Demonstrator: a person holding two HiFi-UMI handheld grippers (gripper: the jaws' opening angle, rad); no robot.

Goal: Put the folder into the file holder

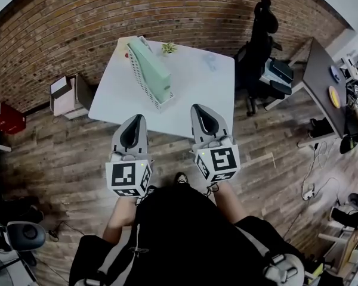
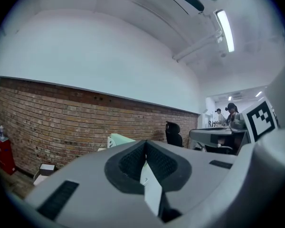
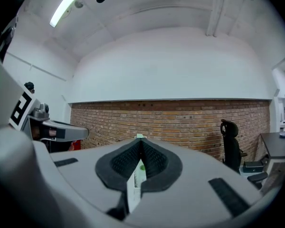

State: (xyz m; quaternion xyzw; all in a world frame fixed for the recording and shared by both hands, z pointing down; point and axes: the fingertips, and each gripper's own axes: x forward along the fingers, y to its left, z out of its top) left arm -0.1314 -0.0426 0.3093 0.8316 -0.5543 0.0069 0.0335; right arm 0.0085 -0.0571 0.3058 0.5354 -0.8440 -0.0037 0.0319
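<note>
A mint-green folder (image 1: 150, 65) stands on edge inside a white mesh file holder (image 1: 142, 81) on the far left part of a white table (image 1: 200, 94). Both grippers hover side by side over the wood floor in front of the table's near edge, apart from the holder. My left gripper (image 1: 133, 119) has its jaws pressed together with nothing between them. My right gripper (image 1: 201, 108) is likewise shut and empty. In the left gripper view the folder's top (image 2: 119, 140) peeks over the shut jaws of the left gripper (image 2: 146, 144). The right gripper (image 3: 141, 141) points level at the brick wall.
A small potted plant (image 1: 168, 48) sits at the table's back edge. A black office chair (image 1: 259, 43) stands right of the table, with a dark desk (image 1: 322, 79) beyond it. A low cabinet (image 1: 67, 94) and a red box (image 1: 6, 118) stand to the left.
</note>
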